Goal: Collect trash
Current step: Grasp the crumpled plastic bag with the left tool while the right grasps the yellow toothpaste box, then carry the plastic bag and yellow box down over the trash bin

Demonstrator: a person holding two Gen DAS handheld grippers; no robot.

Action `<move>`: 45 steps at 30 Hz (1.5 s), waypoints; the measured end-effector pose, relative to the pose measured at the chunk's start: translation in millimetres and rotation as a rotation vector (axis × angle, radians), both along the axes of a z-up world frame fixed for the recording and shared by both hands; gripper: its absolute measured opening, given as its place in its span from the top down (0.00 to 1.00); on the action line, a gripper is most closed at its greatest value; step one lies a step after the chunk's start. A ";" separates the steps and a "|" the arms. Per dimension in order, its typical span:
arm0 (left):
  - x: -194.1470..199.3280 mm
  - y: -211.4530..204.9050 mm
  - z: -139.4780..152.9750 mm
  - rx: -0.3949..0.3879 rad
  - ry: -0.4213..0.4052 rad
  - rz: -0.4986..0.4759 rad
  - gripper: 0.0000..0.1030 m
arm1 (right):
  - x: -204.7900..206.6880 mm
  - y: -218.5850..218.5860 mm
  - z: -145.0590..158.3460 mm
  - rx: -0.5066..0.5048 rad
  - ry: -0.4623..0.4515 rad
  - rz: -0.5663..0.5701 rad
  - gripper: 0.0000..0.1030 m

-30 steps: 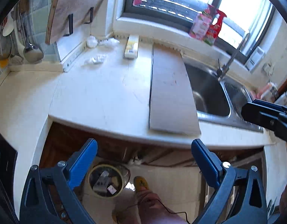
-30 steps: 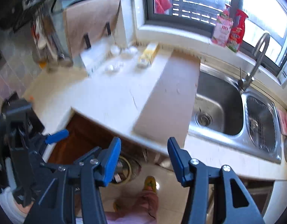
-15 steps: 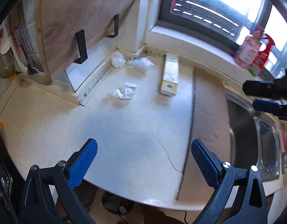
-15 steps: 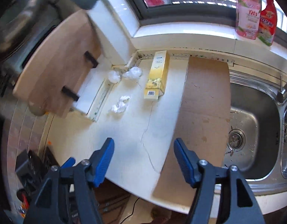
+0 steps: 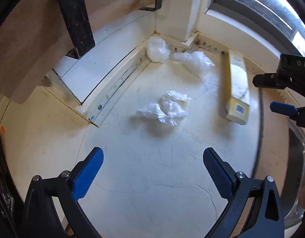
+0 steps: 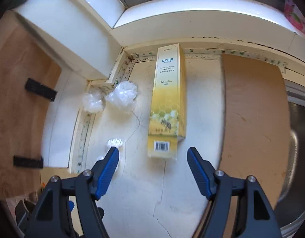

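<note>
A: Where was the trash seen?
B: Crumpled plastic wrap point(image 5: 166, 108) lay mid-counter; the yellow carton point(image 6: 168, 107) lay to its right, near the far wall.
A: Grippers?
B: Left gripper point(image 5: 152, 159) and right gripper point(image 6: 153, 154) were held wide, nothing gripped.

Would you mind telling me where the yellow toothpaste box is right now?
The yellow toothpaste box lies flat on the white counter, ahead of the open right gripper, between the crumpled plastic wrappers and the brown board.

- Left gripper point(image 5: 153, 156) – jaws spread wide, holding nothing, angled downward
- Right gripper point(image 6: 153, 156) – jaws likewise wide apart, empty, tilted downward
</note>
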State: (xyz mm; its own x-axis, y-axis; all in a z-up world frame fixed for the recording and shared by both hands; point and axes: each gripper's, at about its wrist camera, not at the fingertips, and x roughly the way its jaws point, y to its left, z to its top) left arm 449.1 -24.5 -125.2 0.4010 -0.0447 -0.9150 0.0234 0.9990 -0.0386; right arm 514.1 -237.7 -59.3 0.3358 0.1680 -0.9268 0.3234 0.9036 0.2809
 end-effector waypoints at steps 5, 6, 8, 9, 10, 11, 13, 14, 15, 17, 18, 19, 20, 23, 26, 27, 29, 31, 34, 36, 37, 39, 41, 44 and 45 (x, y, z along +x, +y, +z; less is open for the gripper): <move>16.2 -4.9 -17.5 0.025 0.003 -0.008 0.03 | 30.8 9.4 -30.8 -0.082 0.039 0.007 0.31; 17.5 -5.6 -17.9 0.025 0.004 -0.013 0.03 | 35.6 10.4 -36.5 -0.099 0.047 0.008 0.31; 24.4 -10.4 -21.5 0.022 0.005 -0.029 0.03 | 42.8 12.0 -44.2 -0.116 0.059 0.016 0.31; 27.4 -12.0 -21.9 0.017 0.003 -0.034 0.03 | 45.9 12.8 -48.4 -0.127 0.065 0.020 0.31; 30.9 -13.3 -23.3 0.013 0.003 -0.035 0.03 | 49.1 14.5 -52.9 -0.144 0.074 0.027 0.31; 35.0 -15.1 -24.7 0.011 0.006 -0.035 0.03 | 51.6 15.9 -56.1 -0.160 0.081 0.033 0.31; 42.8 -18.0 -29.1 0.014 0.015 -0.032 0.03 | 56.1 18.5 -64.0 -0.189 0.102 0.047 0.31; 47.3 -19.5 -31.9 0.018 0.020 -0.030 0.03 | 57.0 18.1 -68.7 -0.194 0.115 0.047 0.31; 51.7 -20.4 -33.7 0.020 0.023 -0.029 0.03 | 57.0 17.0 -73.3 -0.196 0.123 0.045 0.31; 60.2 -23.6 -40.8 0.028 0.035 -0.021 0.03 | 55.3 13.6 -80.7 -0.198 0.142 0.036 0.33; 62.9 -23.9 -42.8 0.031 0.036 -0.019 0.03 | 52.7 12.1 -80.5 -0.209 0.127 0.028 0.34; 66.3 -25.0 -45.1 0.034 0.035 -0.015 0.03 | 50.9 11.6 -79.7 -0.207 0.118 0.029 0.42; 70.3 -26.4 -47.6 0.041 0.031 -0.011 0.03 | 49.3 10.8 -79.9 -0.197 0.117 0.031 0.43; 78.8 -29.2 -54.9 0.039 0.039 -0.006 0.18 | 43.9 8.3 -78.9 -0.158 0.111 0.035 0.48; 85.8 -30.1 -65.0 -0.004 0.081 -0.010 0.48 | 34.0 4.5 -75.0 -0.105 0.090 0.030 0.50; 86.2 -30.2 -67.2 -0.009 0.086 -0.007 0.53 | 31.3 3.2 -73.9 -0.091 0.084 0.031 0.50; 86.7 -31.0 -68.8 -0.002 0.076 -0.002 0.71 | 24.9 1.0 -70.4 -0.061 0.073 0.038 0.50; 86.9 -30.7 -68.3 -0.025 0.071 -0.009 0.94 | 18.1 0.1 -66.9 -0.041 0.063 0.046 0.50; 84.8 -29.9 -67.8 -0.070 0.069 -0.015 0.96 | 7.0 -1.7 -63.3 -0.012 0.052 0.048 0.50; 79.6 -31.0 -66.2 -0.067 0.055 -0.022 0.96 | 2.5 -2.2 -59.2 0.013 0.043 0.050 0.51; 76.2 -31.3 -65.2 -0.066 0.051 -0.025 0.97 | -0.5 -0.9 -56.7 0.028 0.040 0.051 0.51; 66.6 -28.3 -60.8 -0.076 0.056 -0.029 0.97 | -6.9 -0.9 -52.3 0.058 0.036 0.050 0.51; 55.6 -28.5 -54.3 -0.088 0.045 -0.038 0.97 | -14.9 0.1 -46.9 0.081 0.030 0.057 0.51; 36.8 -31.1 -38.9 -0.089 0.022 -0.056 0.97 | -25.4 5.0 -37.9 0.095 0.011 0.069 0.51; 30.8 -32.0 -33.7 -0.093 0.017 -0.059 0.97 | -31.1 6.4 -33.2 0.104 0.002 0.077 0.51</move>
